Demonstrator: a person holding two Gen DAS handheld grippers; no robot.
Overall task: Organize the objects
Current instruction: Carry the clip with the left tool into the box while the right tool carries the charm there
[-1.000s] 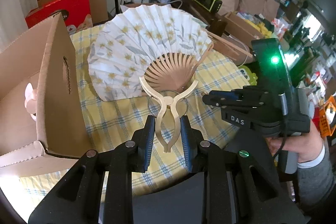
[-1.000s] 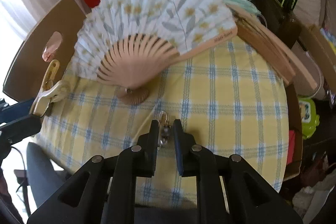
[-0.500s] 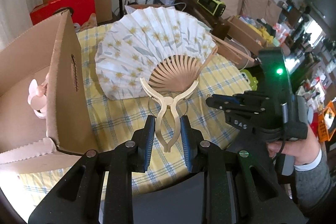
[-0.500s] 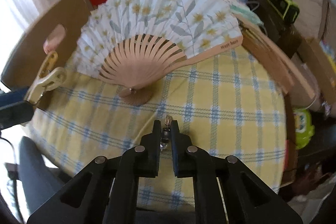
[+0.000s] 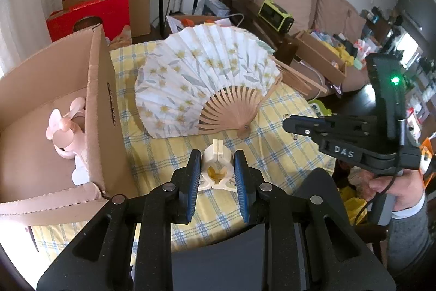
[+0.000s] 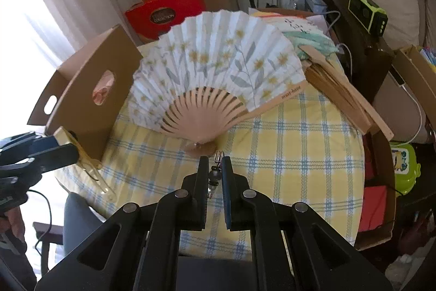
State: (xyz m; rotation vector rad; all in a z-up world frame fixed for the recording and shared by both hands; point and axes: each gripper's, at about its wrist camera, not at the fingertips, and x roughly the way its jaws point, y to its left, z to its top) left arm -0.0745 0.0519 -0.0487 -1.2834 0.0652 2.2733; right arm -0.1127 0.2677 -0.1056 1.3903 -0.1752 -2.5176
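Now the left gripper is clamped on a cream plastic clip, blue pads pressing its sides, held above the yellow checked tablecloth. A second ago that clip showed side-on with its prongs spread; now it faces the camera end-on, and the hand has shifted a little nearer the box. Off to the right, the right gripper has its jaws pinched nearly together on a small beaded charm with a metal clasp, lifted clear of the cloth, where a second ago it sat lower and wider around it. "DAS" is printed in white on the right gripper's body, with a green light above. Just beyond both, the open paper fan lies flat on the table, "must-have" written along its outer rib. Left of it stands the open cardboard box, a pink handheld fan inside. Farther back, a red box reads "COLLECTION", though smaller lettering is too blurred to read. A folded wooden fan lies at the table's right edge.
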